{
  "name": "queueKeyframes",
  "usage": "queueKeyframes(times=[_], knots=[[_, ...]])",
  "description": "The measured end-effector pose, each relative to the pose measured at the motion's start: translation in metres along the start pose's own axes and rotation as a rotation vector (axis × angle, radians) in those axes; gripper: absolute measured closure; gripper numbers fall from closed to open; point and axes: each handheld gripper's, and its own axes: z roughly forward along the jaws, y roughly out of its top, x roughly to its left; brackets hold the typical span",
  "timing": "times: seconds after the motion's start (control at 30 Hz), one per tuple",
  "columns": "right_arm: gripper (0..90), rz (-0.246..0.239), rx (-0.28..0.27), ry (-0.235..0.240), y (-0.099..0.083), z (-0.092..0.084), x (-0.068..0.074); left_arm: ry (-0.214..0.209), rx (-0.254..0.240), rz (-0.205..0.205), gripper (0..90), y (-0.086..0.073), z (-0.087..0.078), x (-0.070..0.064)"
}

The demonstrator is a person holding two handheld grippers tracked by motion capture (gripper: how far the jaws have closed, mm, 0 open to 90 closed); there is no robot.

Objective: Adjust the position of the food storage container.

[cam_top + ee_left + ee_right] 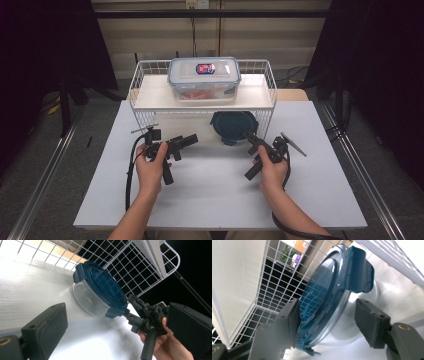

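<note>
The landmark is the white wire rack (202,97), which stands at the far side of the white table (210,200). On the rack's top shelf sits a clear rectangular plastic box with a blue-edged lid (204,77). Under that shelf, at the rack's front right, rests a round clear glass container with a dark blue snap-on lid (234,126); the lid (329,290) is seated on the glass bowl (86,301).

The right gripper (327,322), held in the person's right hand (272,172), reaches in below the rack's front edge. Its jaws straddle the container's rim: one pad (293,317) lies against the blue lid, the other pad (370,322) stands off the glass with a visible gap. The jaws are partly open and not clamped on the container. Whether the first pad presses the lid or merely touches it is hard to tell from this angle.

The left gripper (186,141), held in the left hand (150,167), sits before the rack's front left, pointing towards the container and well short of it. Its jaws stand wide apart with nothing between them.
</note>
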Motion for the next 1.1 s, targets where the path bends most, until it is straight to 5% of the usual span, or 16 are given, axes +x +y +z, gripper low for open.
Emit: queueKeyframes(times=[0.27,0.83,0.93,0.97,1.0,1.07,1.1], knots=[[52.9,0.061,0.001,-0.015,-0.001,0.001,-0.002,-0.001,0.002,0.006,4.0,0.000,0.000,-0.001],[66.4,0.151,-0.031,-0.033,-0.003,0.010,0.004,0.002,0.000,0.017,4.4,0.001,-0.002,0.001],[82.5,0.203,-0.030,-0.012,0.000,0.009,0.002,0.000,0.000,0.016,4.5,0.001,-0.002,0.001],[90.0,0.213,-0.002,0.037,0.003,0.006,0.001,-0.003,0.002,0.018,4.6,0.001,-0.002,0.001],[90.0,0.178,0.034,0.004,0.005,0.007,0.002,0.001,0.003,0.019,4.5,0.000,-0.002,0.001],[87.5,0.206,0.049,-0.007,0.002,0.009,-0.001,0.000,0.000,0.002,4.6,0.000,-0.001,0.000],[77.9,0.202,0.031,-0.012,0.000,0.009,-0.001,-0.001,0.007,0.005,4.6,0.000,-0.002,0.000]])
